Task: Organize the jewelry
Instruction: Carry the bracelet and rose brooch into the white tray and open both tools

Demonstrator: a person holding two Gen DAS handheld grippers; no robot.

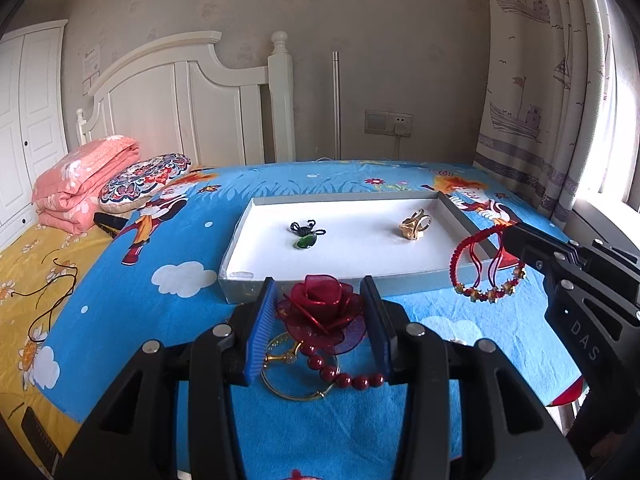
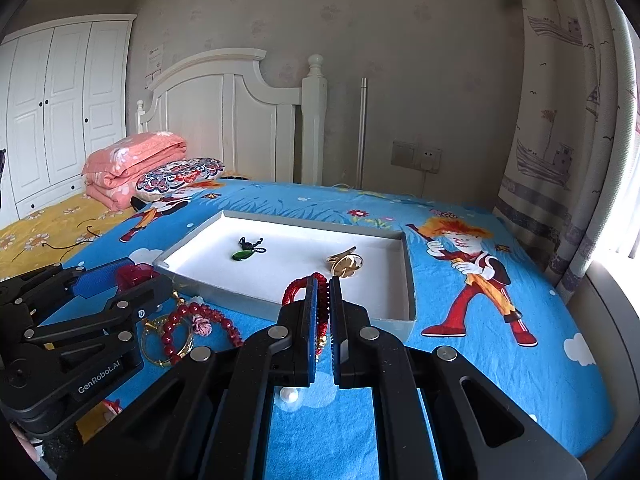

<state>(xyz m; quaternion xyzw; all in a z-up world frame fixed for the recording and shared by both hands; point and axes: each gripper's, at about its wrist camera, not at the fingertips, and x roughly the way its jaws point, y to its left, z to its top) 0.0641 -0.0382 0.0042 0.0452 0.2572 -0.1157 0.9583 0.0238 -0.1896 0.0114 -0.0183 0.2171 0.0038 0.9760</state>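
Left gripper (image 1: 322,320) clamping red rose (image 1: 320,310), tray (image 1: 240,240) just beyond

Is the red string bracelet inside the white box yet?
Not yet. The red string bracelet hangs from the shut right gripper over the tray corner, above the bed, its beads dangling outside the near wall.

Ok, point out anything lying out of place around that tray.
Loose pieces still lie on the bedsheet in front of the tray: a red bead bracelet tangled with a gold bangle. A dark cord sprawls alone on the yellow sheet, far left of the tray. Nothing looks damaged.
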